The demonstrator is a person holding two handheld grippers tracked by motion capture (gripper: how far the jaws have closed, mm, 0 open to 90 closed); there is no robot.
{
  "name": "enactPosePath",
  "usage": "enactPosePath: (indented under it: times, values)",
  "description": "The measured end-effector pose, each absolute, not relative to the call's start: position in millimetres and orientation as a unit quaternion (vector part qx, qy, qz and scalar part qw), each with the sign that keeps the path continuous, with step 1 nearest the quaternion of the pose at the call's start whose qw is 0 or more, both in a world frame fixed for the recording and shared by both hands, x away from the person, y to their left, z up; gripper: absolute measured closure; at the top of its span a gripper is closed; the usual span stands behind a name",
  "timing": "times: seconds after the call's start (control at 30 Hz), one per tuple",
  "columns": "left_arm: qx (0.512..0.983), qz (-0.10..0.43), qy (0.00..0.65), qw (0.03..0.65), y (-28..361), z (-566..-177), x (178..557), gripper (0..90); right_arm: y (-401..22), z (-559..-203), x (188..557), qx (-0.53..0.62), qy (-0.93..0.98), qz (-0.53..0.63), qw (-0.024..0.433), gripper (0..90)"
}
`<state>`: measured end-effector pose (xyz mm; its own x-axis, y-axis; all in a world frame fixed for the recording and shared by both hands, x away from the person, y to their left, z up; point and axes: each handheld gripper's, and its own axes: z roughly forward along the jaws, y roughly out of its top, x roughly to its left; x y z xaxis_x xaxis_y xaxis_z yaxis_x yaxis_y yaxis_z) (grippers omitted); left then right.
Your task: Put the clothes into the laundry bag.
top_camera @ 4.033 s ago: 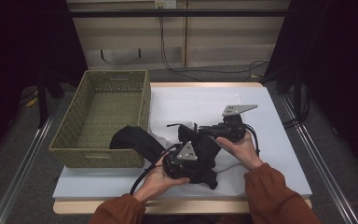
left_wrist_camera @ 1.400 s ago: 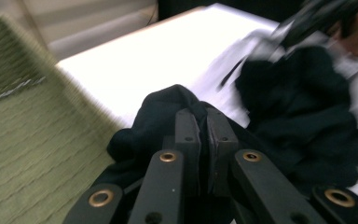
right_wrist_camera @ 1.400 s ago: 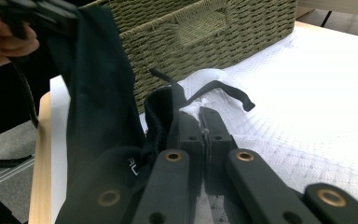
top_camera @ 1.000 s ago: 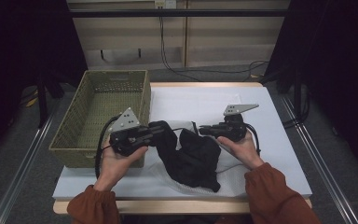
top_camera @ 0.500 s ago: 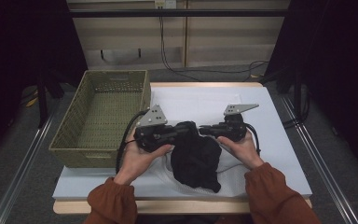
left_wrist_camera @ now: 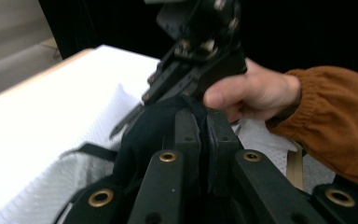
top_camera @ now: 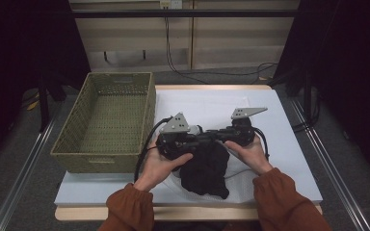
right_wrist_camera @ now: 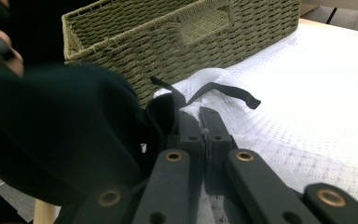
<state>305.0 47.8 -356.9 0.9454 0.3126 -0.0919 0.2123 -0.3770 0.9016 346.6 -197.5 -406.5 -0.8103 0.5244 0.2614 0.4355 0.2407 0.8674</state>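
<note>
The black garment [top_camera: 205, 168] hangs bunched below both grippers, pinched by the left gripper [top_camera: 200, 138] and the right gripper [top_camera: 211, 136]. The left one has just swung in from beside the wicker basket [top_camera: 107, 120] to meet the right, so a fold looks underway.

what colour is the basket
Olive green woven wicker basket, clearest in the high view.

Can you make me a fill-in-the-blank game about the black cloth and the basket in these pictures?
1. The black cloth lies on a ____ mat.
2. The green woven basket has ____ inside it.
3. The left gripper has its jaws ____ on the cloth.
4. The right gripper pinches the cloth's ____.

Missing words: white; nothing; shut; edge
</note>
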Motion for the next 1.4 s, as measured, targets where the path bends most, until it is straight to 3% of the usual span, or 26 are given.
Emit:
enactPosePath:
  times: [0.63,0.8,1.07,1.13,1.4]
  values:
    - [0.854,0.023,0.203,0.478,36,-429,322,83.5,-193,-405,344,0.297,0.791,0.534,0.036,89.3]
    - [0.874,0.049,0.191,0.445,30,-441,320,82.4,-192,-405,343,0.295,0.791,0.535,0.035,89.3]
    - [0.872,0.039,0.199,0.445,24,-457,321,81.5,-192,-402,341,0.292,0.790,0.539,0.033,89.3]
    - [0.876,0.050,0.193,0.439,26,-454,320,78.4,-192,-402,341,0.293,0.789,0.539,0.033,89.3]
    - [0.854,0.052,0.203,0.477,58,-424,315,49.3,-195,-404,344,0.297,0.788,0.539,0.033,89.3]
